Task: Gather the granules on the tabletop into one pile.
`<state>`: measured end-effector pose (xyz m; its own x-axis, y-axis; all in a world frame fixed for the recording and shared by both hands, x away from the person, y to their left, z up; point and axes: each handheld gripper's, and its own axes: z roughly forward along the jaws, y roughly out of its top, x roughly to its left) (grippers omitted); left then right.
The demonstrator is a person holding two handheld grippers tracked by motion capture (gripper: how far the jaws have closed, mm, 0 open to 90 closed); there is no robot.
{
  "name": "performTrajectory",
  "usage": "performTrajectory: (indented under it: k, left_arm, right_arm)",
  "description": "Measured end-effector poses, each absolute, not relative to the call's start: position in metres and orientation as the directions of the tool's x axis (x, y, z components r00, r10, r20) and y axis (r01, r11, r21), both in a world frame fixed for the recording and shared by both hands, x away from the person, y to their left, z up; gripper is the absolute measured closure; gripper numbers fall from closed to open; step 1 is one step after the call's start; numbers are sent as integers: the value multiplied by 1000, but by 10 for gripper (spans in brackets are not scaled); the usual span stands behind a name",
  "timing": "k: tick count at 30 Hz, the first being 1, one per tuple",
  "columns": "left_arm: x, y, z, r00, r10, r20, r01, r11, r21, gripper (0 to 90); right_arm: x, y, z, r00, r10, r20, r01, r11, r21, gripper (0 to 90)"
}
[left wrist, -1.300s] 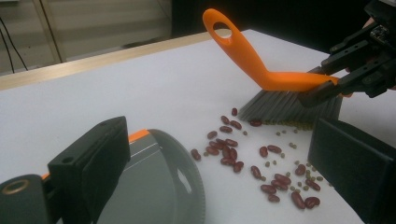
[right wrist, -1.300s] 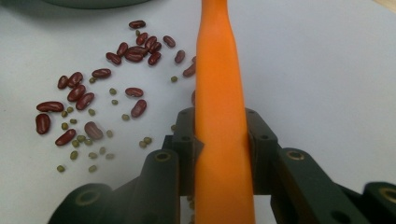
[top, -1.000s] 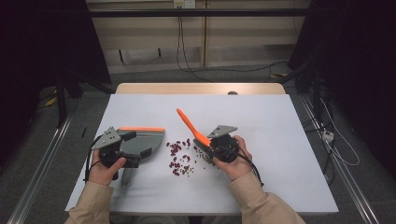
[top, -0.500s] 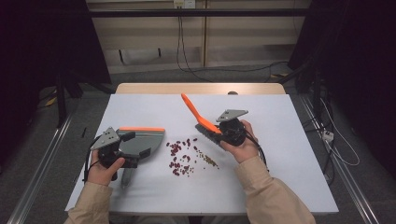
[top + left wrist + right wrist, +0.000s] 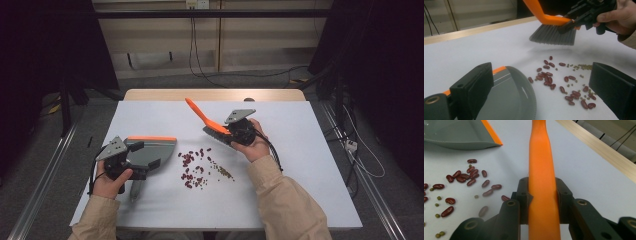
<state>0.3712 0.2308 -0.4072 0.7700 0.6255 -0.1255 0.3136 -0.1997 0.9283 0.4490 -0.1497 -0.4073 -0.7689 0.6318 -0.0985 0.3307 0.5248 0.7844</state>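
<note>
Overhead, from the high view, a white table (image 5: 310,165) holds a scatter of red beans (image 5: 192,167) and smaller green ones near its middle. The left gripper (image 5: 131,162) clamps a grey dustpan (image 5: 152,150) with an orange edge, lying flat just left of the beans. The right gripper (image 5: 231,134) grasps an orange-handled brush (image 5: 207,120), raised beyond the beans.

Next, the left gripper view: the dustpan (image 5: 509,97) sits between its jaws, mouth facing the beans (image 5: 556,77), which lie loose on the table and none inside the pan. The brush's grey bristles (image 5: 554,37) hang above the surface, apart from the beans.

Last, the right gripper view: its jaws squeeze the orange handle (image 5: 541,182) on both sides. Beans (image 5: 466,176) lie beside the pan's lip (image 5: 461,140).

Sweeping looks barely begun; every bean remains to be gathered.
</note>
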Motion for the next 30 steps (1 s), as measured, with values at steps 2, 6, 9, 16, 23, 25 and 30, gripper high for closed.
performTrajectory:
  k: [2, 6, 9, 16, 23, 25, 30]
  left_arm:
    - [371, 232, -407, 769, 626, -126, 314, -200, 928, 57]
    - [372, 234, -407, 766, 630, -129, 315, -194, 929, 57]
    - [372, 235, -408, 761, 635, -133, 322, -191, 927, 57]
    - [372, 237, -409, 761, 635, -132, 325, -197, 925, 57]
    - [371, 237, -408, 759, 638, -128, 320, -196, 927, 57]
    - [371, 238, -408, 758, 639, -130, 322, -192, 927, 57]
    - [371, 239, -407, 755, 643, -130, 320, -189, 928, 57]
  right_arm:
    - [456, -147, -411, -786, 609, -106, 312, 538, 783, 715]
    - [465, -141, -415, -806, 581, -115, 287, 552, 783, 715]
    - [471, -136, -417, -815, 564, -133, 271, 574, 773, 715]
    - [475, -129, -426, -840, 528, -121, 255, 583, 771, 714]
    - [464, -118, -424, -873, 461, -158, 216, 658, 722, 711]
    - [461, -117, -424, -879, 449, -161, 210, 668, 714, 710]
    - [452, -115, -423, -895, 409, -176, 182, 697, 693, 709]
